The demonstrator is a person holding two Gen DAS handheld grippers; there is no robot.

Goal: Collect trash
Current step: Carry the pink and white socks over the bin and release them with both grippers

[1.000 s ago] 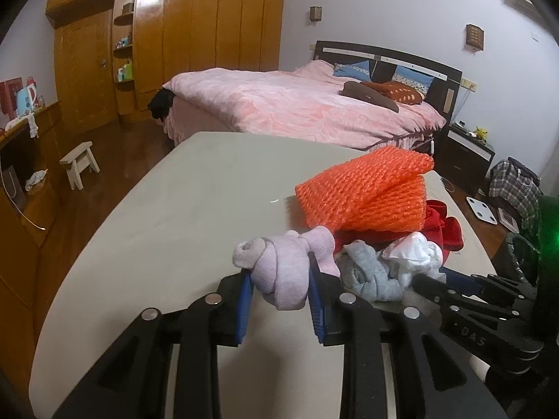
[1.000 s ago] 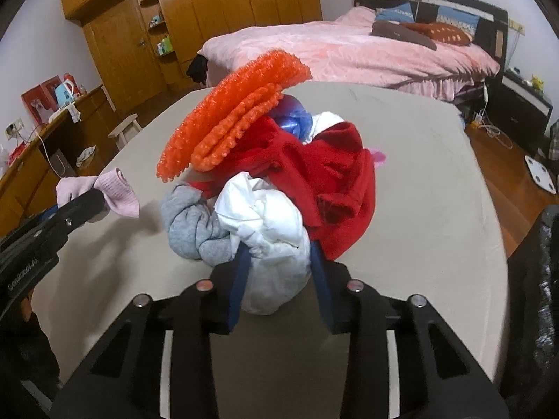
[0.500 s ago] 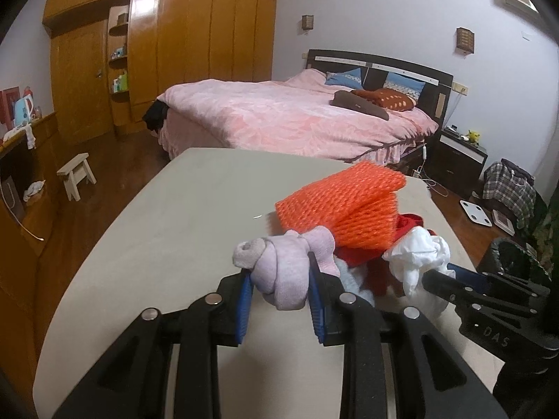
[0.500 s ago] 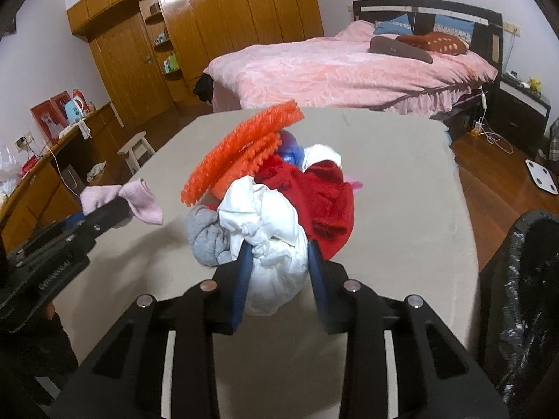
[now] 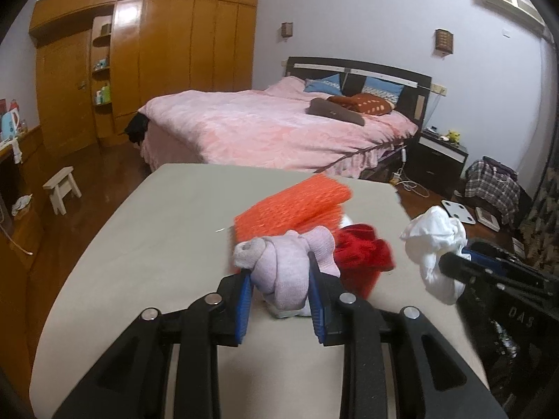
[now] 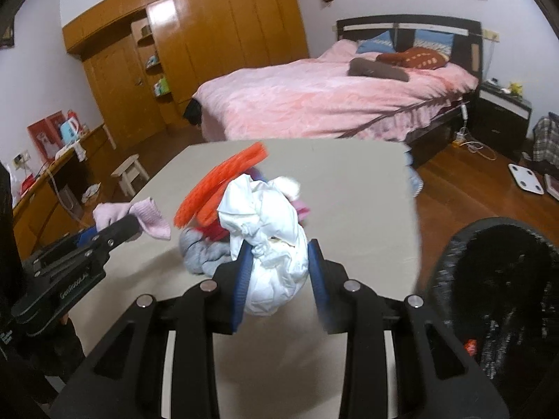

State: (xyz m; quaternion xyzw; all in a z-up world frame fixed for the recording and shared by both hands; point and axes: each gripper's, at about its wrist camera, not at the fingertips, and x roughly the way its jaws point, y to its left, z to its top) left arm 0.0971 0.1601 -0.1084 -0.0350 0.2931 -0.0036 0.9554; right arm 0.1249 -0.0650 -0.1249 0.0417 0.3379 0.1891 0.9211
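Observation:
My left gripper (image 5: pixel 279 282) is shut on a pale pink sock (image 5: pixel 286 265) and holds it above the beige table (image 5: pixel 157 230); it also shows in the right wrist view (image 6: pixel 139 213). My right gripper (image 6: pixel 277 276) is shut on a crumpled white wad (image 6: pixel 269 241), lifted off the table; the wad also shows in the left wrist view (image 5: pixel 436 241). A pile stays on the table: orange foam netting (image 5: pixel 293 209), a red cloth (image 5: pixel 363 258) and a grey cloth (image 6: pixel 202 255). A black trash bag (image 6: pixel 506 286) stands open at the right of the table.
A pink bed (image 5: pixel 272 129) lies beyond the table. A wooden wardrobe (image 5: pixel 139 66) fills the back left. A small white stool (image 5: pixel 61 188) and a white scale (image 5: pixel 457 211) are on the wood floor.
Both grippers have risen and drawn back from the pile. The right gripper carried the white wad up and to the right, toward the black bag. The pink sock stays gripped.

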